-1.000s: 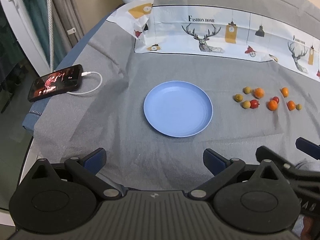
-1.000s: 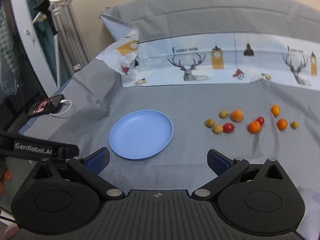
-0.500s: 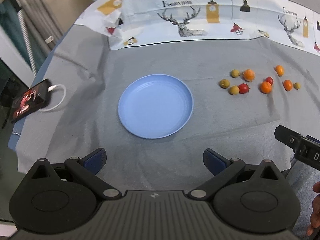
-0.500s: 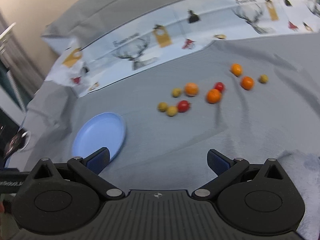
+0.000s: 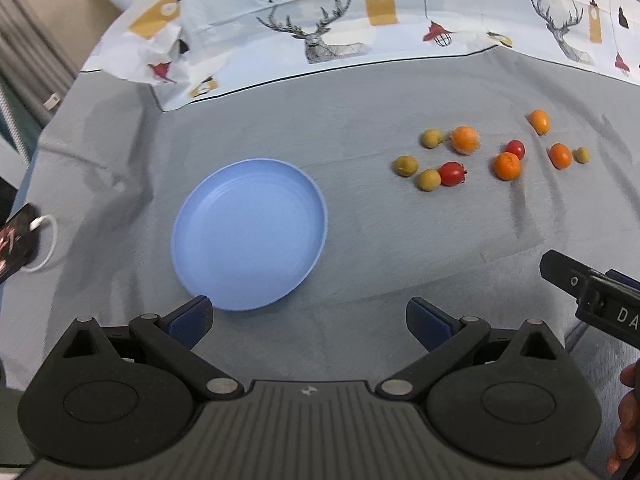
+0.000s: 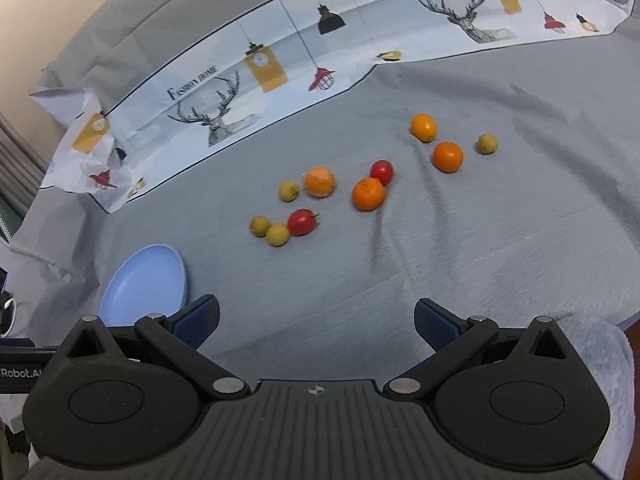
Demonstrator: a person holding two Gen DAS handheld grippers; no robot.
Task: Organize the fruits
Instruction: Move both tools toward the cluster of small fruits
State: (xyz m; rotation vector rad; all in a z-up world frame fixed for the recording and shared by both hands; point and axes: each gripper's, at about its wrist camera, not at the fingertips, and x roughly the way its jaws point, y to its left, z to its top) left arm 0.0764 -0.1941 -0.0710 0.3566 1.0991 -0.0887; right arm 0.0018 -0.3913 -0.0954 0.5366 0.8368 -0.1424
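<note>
Black grippers, blue fingertips (silver screws)

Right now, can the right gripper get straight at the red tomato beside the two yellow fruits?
Probably yes. The right gripper is open and empty, and only bare grey cloth lies between it and the red tomato. A yellow fruit touching it may crowd one finger.

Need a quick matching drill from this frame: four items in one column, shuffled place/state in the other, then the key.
Column 1
1. blue plate
2. phone
3. left gripper
4. red tomato with stem

Column 2
A. touching a yellow-green fruit
B. jaws open, holding nothing
C. at the cloth's left edge, white cable plugged in
D. holds no fruit, left of the fruit cluster

Pairs: 1-D, 2-C, 3-B, 4-A
</note>
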